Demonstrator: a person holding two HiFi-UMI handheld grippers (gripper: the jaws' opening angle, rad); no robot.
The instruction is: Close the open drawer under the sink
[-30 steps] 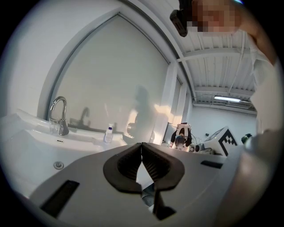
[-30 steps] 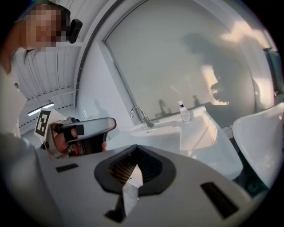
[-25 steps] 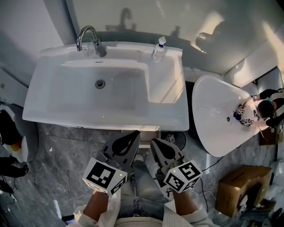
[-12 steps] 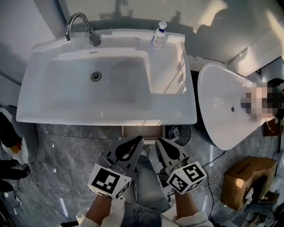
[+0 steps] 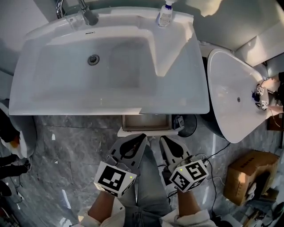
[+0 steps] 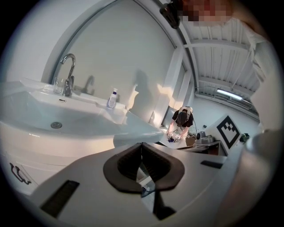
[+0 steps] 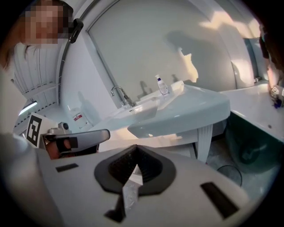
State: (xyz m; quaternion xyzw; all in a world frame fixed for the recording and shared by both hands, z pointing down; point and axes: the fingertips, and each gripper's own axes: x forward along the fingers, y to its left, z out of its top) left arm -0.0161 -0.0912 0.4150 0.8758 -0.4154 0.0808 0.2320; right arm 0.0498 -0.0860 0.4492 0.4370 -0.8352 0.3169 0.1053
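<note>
The white sink point(image 5: 106, 66) fills the top of the head view. Under its front edge the open drawer point(image 5: 146, 122) sticks out, showing a shallow brownish inside and a white front panel point(image 5: 148, 132). My left gripper point(image 5: 141, 137) and right gripper point(image 5: 163, 140) point side by side at that panel from just below it. I cannot tell whether the tips touch it. Both are shut with nothing between their jaws. The sink also shows in the left gripper view point(image 6: 66, 119) and the right gripper view point(image 7: 177, 111), beyond the shut left gripper point(image 6: 141, 147) and right gripper point(image 7: 135, 150).
A faucet point(image 5: 84, 13) and a soap bottle point(image 5: 165, 13) stand at the sink's back. A white oval fixture point(image 5: 235, 97) is at the right, with a person's hands at its far end. A black round bin point(image 5: 188, 125), floor cables and a cardboard box point(image 5: 246, 177) lie at the right.
The sink has slid up the head view and looms larger. The open drawer has come into full view. Both grippers stay shut and now sit close below the drawer front.
</note>
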